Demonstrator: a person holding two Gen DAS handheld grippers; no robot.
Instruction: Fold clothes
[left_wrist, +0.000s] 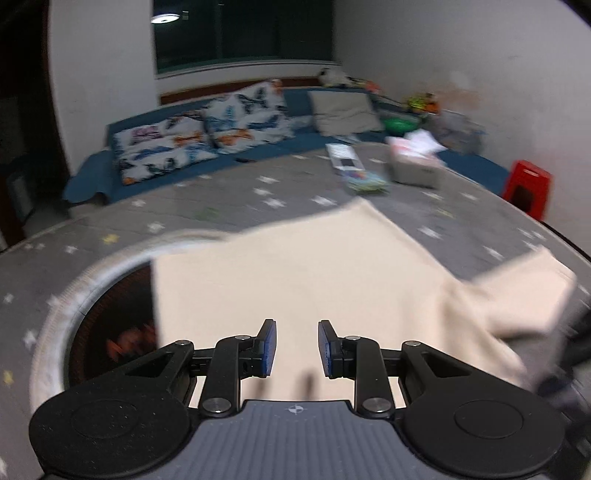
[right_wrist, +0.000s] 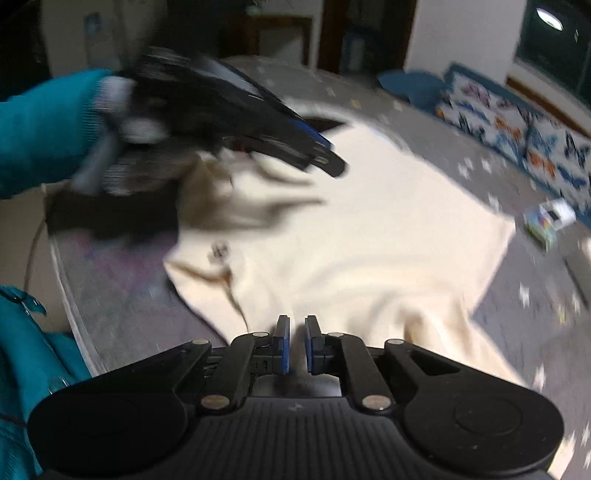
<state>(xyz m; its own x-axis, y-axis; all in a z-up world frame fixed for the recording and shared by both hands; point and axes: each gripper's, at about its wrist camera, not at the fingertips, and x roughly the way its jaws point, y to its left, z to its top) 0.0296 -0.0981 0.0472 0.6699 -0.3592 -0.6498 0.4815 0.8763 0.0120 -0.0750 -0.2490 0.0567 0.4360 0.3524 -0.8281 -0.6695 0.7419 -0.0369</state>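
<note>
A cream shirt (left_wrist: 295, 273) lies spread on the grey star-patterned table cover (left_wrist: 229, 206). My left gripper (left_wrist: 297, 347) hovers open over the shirt's near part, with nothing between its blue pads. In the right wrist view the left gripper (right_wrist: 325, 158) is a blurred shape above the shirt (right_wrist: 369, 221), held by a hand in a teal sleeve (right_wrist: 40, 129). My right gripper (right_wrist: 297, 343) is nearly shut on a raised fold of the shirt at its near edge. In the left wrist view one sleeve (left_wrist: 524, 295) is lifted at the right.
A round white-rimmed opening (left_wrist: 85, 280) with an orange glow inside lies partly under the shirt's left side. A tissue box (left_wrist: 413, 166) and flat packets (left_wrist: 354, 170) sit at the table's far side. Behind are a blue sofa with butterfly cushions (left_wrist: 192, 140) and a red stool (left_wrist: 528, 188).
</note>
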